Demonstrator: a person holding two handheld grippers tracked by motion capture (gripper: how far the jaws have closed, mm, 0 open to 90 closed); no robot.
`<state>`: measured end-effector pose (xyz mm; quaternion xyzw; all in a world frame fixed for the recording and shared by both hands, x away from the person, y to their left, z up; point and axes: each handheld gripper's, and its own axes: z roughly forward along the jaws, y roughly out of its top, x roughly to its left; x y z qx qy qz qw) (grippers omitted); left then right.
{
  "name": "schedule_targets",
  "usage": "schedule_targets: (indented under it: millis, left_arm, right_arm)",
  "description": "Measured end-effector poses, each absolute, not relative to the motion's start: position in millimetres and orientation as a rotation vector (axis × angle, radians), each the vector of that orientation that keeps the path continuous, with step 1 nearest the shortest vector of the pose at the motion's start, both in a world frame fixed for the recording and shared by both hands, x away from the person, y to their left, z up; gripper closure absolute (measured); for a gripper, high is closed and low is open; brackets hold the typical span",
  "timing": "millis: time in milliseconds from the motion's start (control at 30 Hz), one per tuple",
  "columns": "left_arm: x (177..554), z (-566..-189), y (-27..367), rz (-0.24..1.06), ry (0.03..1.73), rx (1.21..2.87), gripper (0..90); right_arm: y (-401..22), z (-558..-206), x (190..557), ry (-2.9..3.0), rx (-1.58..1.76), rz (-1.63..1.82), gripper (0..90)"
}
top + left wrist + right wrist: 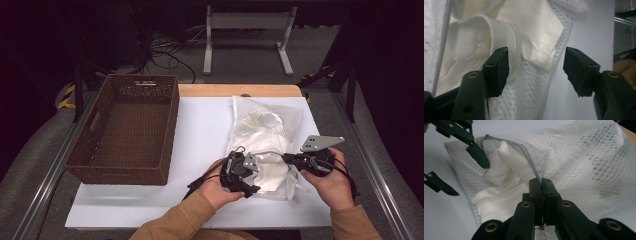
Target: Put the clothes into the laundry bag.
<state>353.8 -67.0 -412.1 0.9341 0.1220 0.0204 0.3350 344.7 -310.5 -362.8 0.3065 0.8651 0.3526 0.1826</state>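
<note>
Clearly the white mesh laundry bag (pixel 267 135), centre-right of the high view, is limp and light: right gripper (pixel 541 185) clamps its zip edge, left gripper (pixel 536 72) gapes around the white folded cloth (pixel 499 37); grasp hems.

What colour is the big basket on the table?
The basket is dark brown, woven wicker. It shows best in the high view.
</note>
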Motion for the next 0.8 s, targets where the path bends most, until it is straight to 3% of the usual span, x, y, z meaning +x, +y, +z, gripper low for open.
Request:
schedule_targets:
  millis: [333, 533, 667, 733, 800]
  left_arm:
    - [357, -430, -84, 0.052, 0.302, 2.499, 34.7]
    - [360, -437, -89, 0.056, 0.307, 2.517, 39.0]
    - [362, -438, -90, 0.096, 0.289, 2.538, 56.1]
    - [362, -436, -90, 0.114, 0.286, 2.540, 71.4]
    - [363, -432, -89, 0.139, 0.294, 2.523, 80.4]
  right_arm:
    - [-310, -363, 344, 2.442, 0.862, 1.001, 88.2]
    - [-310, -363, 344, 2.446, 0.863, 1.007, 88.2]
    - [-310, -363, 344, 2.453, 0.859, 1.011, 88.3]
    - [-309, -363, 343, 2.461, 0.859, 1.014, 88.4]
    - [-309, -363, 342, 2.465, 0.852, 1.014, 88.4]
